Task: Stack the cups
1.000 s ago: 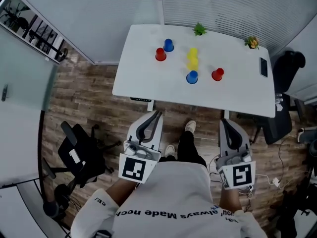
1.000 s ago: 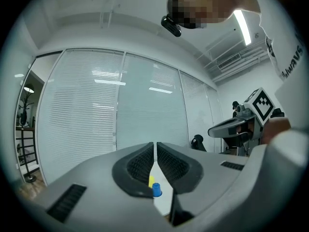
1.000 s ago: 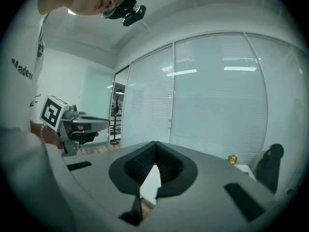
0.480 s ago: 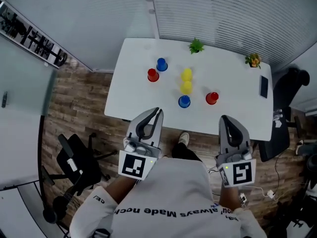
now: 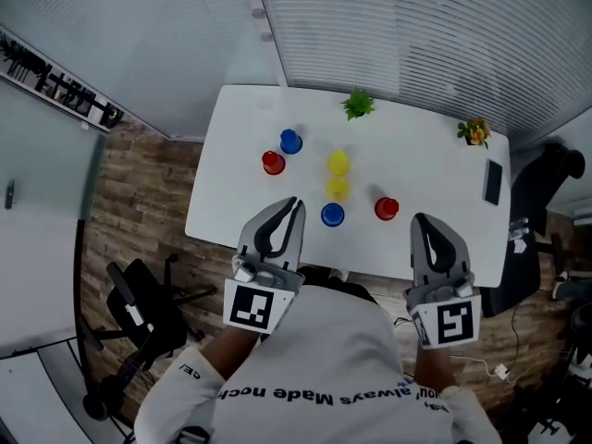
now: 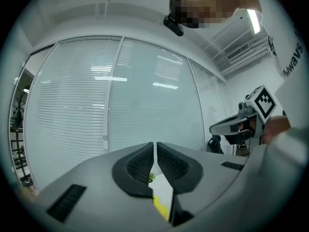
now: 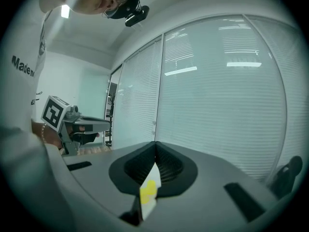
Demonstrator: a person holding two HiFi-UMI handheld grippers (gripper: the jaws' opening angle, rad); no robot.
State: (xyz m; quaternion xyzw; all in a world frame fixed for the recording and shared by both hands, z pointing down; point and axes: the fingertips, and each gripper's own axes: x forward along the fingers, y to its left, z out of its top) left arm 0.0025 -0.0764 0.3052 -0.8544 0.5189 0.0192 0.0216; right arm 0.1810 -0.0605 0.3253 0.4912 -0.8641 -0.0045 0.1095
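Several small cups stand apart on the white table in the head view: a blue cup and a red cup at the left, two yellow cups in the middle, a blue cup and a red cup nearer me. My left gripper and right gripper hang side by side at the table's near edge, both shut and holding nothing. In the left gripper view, the left gripper points at the blinds. The right gripper does the same in the right gripper view.
Two small green plants stand along the table's far edge, and a dark phone lies at its right. Black office chairs stand left and right of the table. Window blinds run behind it.
The table and cups have slid down the head view, closer to both grippers. Both grippers stay shut, their tips now over the table's near edge.
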